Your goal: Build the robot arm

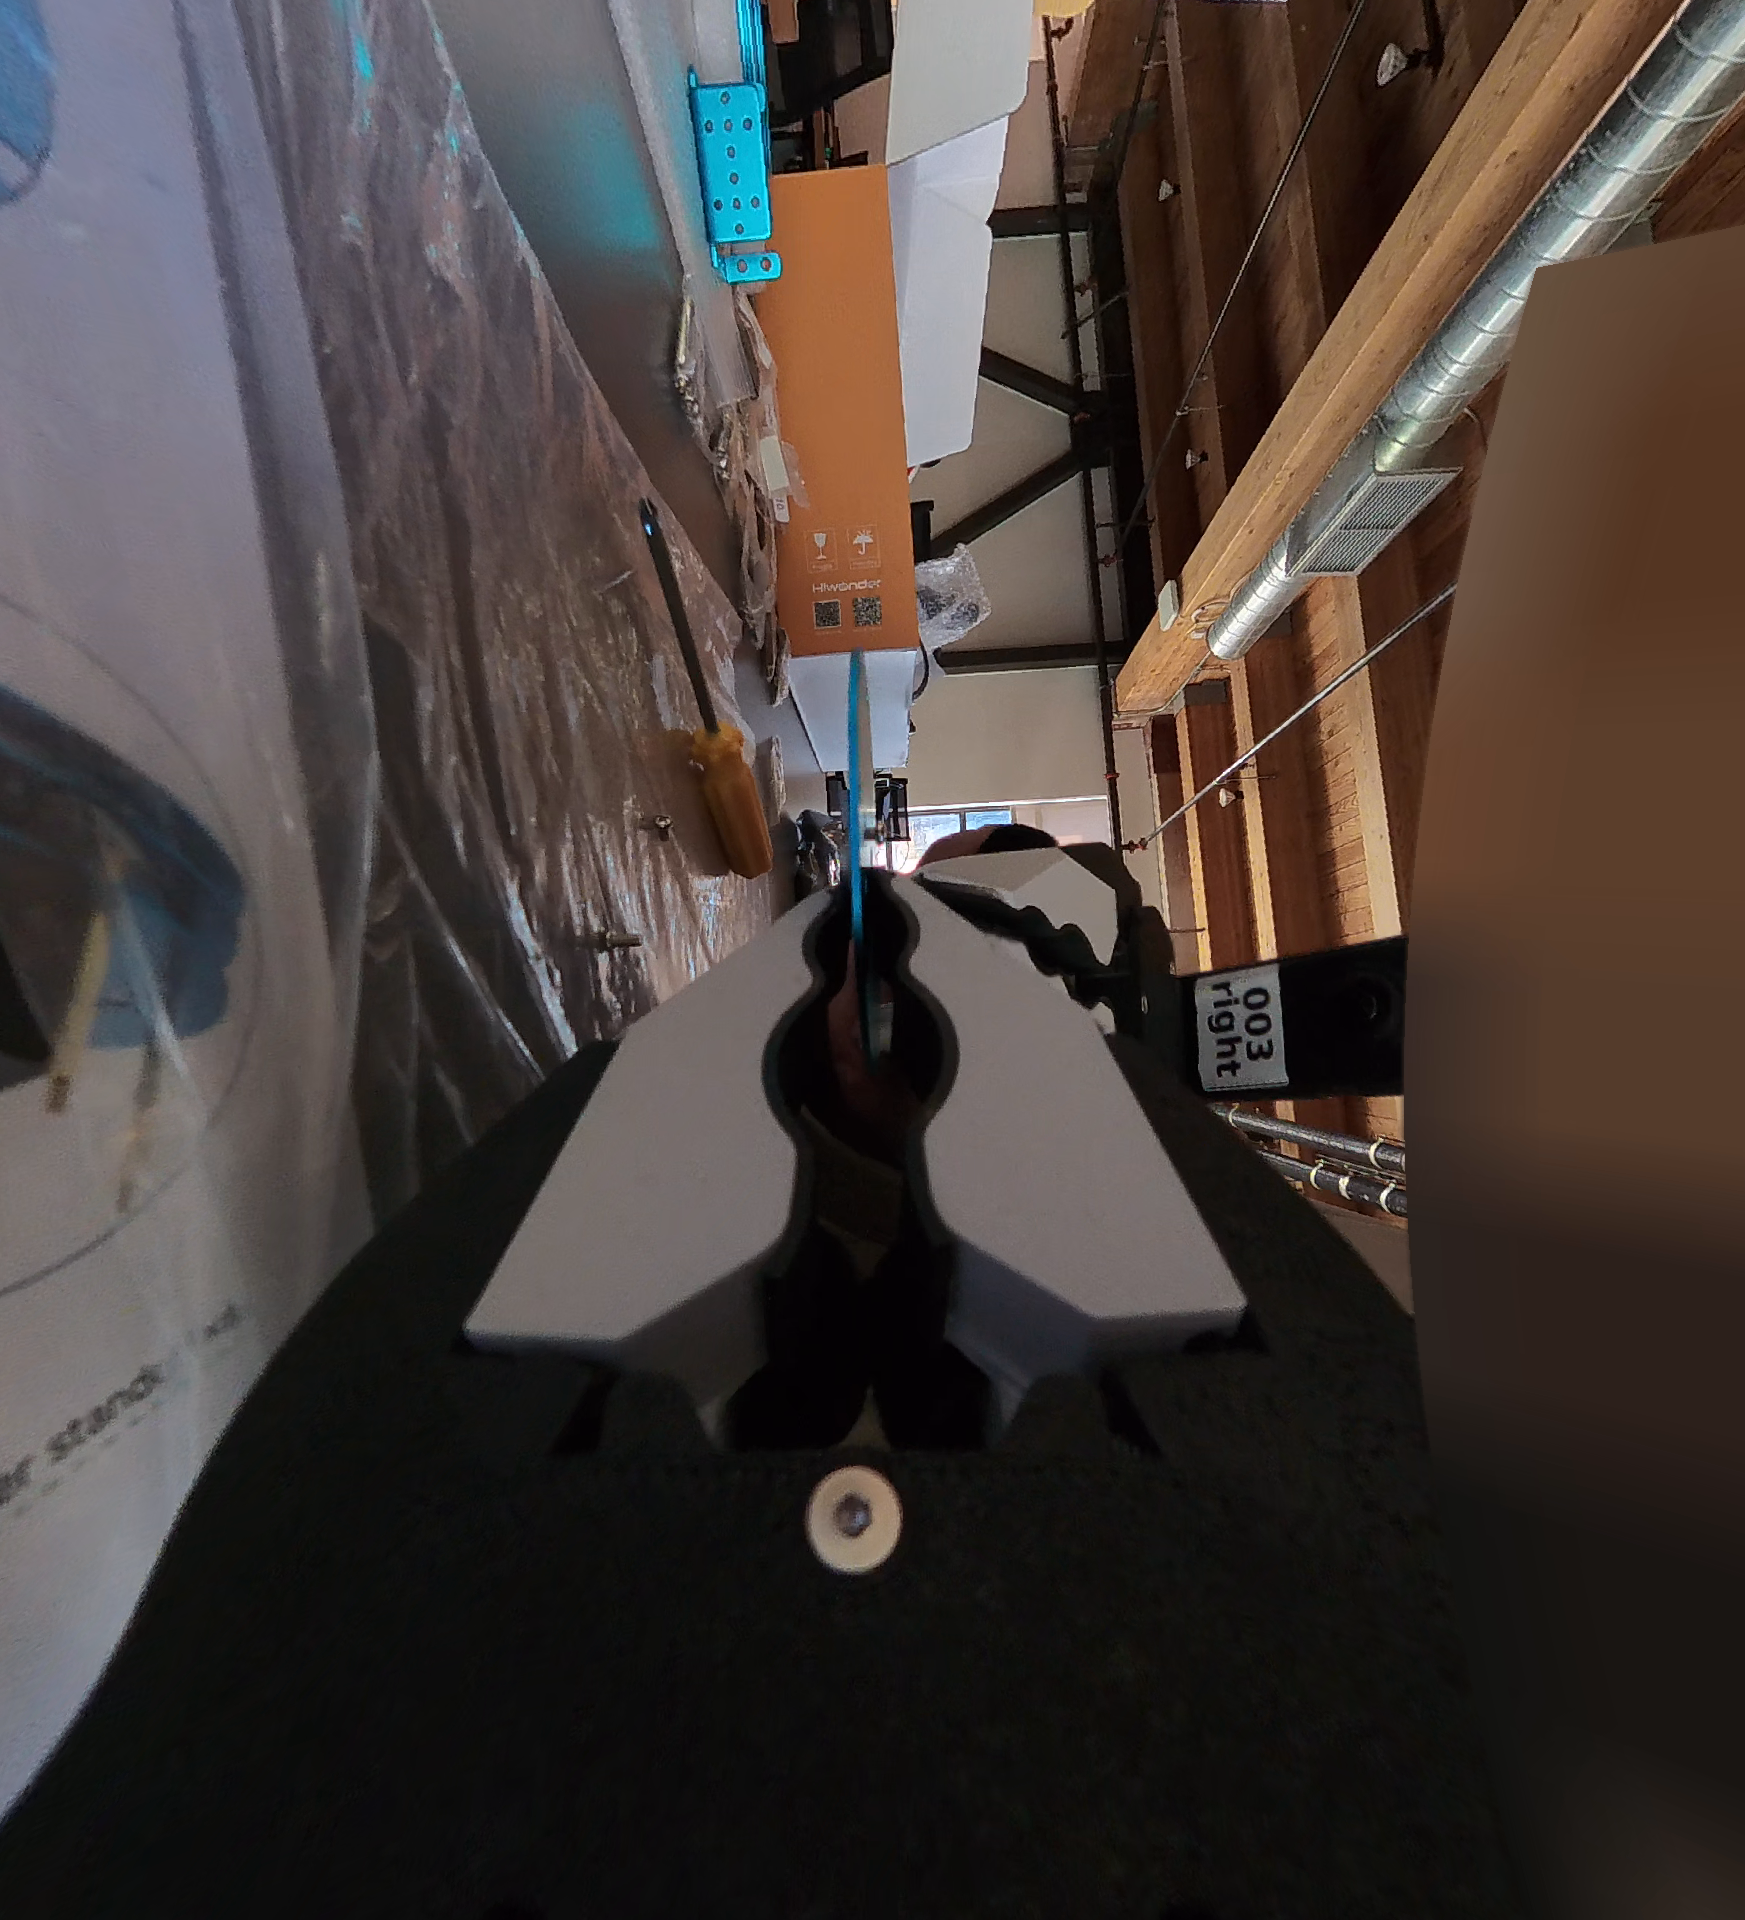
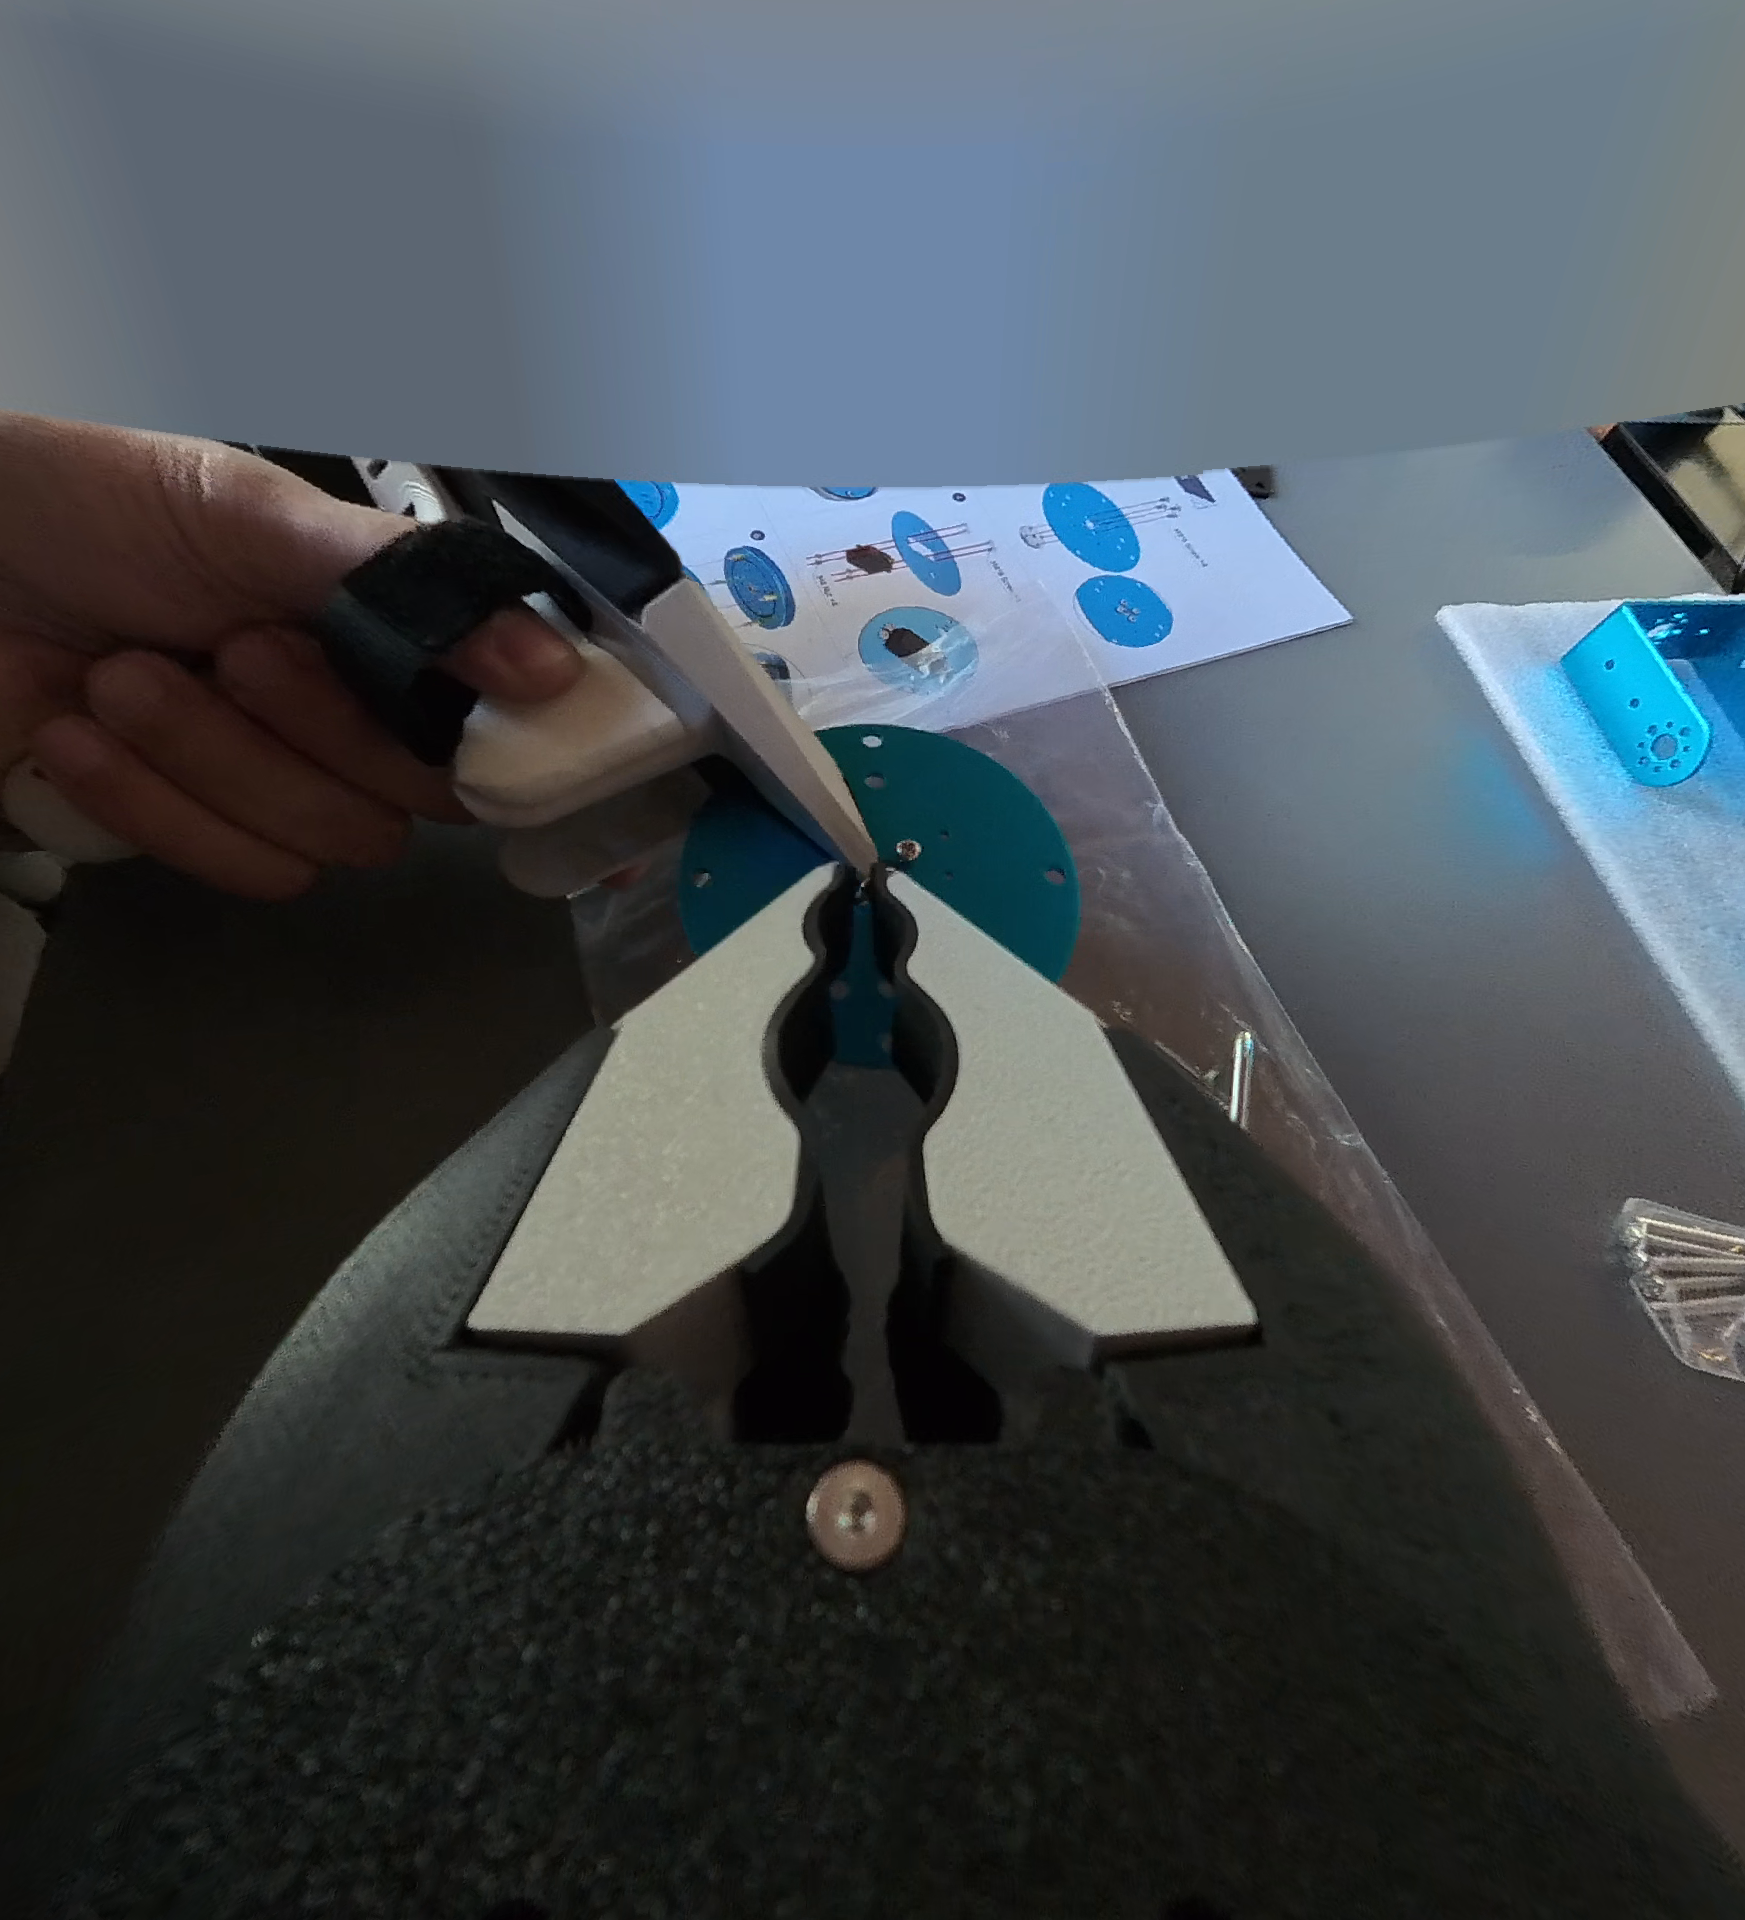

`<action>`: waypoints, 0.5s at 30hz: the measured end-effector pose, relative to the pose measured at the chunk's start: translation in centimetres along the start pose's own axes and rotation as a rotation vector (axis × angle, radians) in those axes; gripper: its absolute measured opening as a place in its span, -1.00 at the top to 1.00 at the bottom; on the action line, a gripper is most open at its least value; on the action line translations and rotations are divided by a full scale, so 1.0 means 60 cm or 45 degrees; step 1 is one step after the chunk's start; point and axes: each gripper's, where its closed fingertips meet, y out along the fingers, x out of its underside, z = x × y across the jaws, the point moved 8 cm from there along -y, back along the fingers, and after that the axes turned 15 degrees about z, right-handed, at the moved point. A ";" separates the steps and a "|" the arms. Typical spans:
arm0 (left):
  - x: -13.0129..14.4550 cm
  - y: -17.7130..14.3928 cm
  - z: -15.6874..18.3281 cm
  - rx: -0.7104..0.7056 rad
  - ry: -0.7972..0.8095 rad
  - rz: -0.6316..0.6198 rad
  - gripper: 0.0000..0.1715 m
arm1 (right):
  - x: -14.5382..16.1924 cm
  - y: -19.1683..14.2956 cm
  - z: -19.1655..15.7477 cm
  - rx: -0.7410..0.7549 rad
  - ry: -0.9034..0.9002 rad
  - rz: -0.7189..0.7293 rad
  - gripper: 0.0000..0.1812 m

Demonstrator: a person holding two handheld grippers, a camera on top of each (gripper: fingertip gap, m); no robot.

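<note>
Blue disc (image 2: 961, 831): round perforated plate at frame centre, held edge-on above the counter (image 2: 1367, 790).
Left gripper (image 1: 860, 904): jaws clamped on the disc's rim.
Right gripper (image 2: 863, 883): jaws together, pinching something tiny at the disc face; what it is, I cannot tell.
Nearby: yellow-handled screwdriver (image 1: 722, 769), left of centre; bagged screws (image 2: 1699, 1299), lower right.
Care: hold the disc steady and square to the right tips.

A dark grey table (image 2: 1419, 727) is the work surface, and daylight falls across it as a soft sheen. Seen rolled on its side in the left wrist view, the room rises beyond the table: a ceiling of wooden beams (image 1: 1294, 457) with a silver ribbed air duct (image 1: 1491, 343) running along it, a grey vent grille (image 1: 1367, 520) on the duct, black steel posts and braces (image 1: 1086, 416) against pale walls beneath the beams, and a bright window (image 1: 1013, 816) at the far end.
</note>
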 end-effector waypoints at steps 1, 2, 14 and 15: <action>0.000 0.000 0.000 -0.002 0.000 -0.003 0.95 | 0.000 0.000 0.000 0.010 -0.016 -0.007 1.00; 0.001 0.000 -0.001 -0.004 0.001 -0.002 0.96 | 0.001 0.000 -0.001 0.012 -0.025 -0.009 1.00; 0.002 0.002 -0.007 -0.037 0.026 -0.007 0.95 | 0.004 0.004 -0.015 0.052 -0.271 -0.090 1.00; 0.002 0.002 -0.008 -0.040 0.028 -0.007 0.95 | 0.005 0.004 -0.015 0.050 -0.282 -0.097 1.00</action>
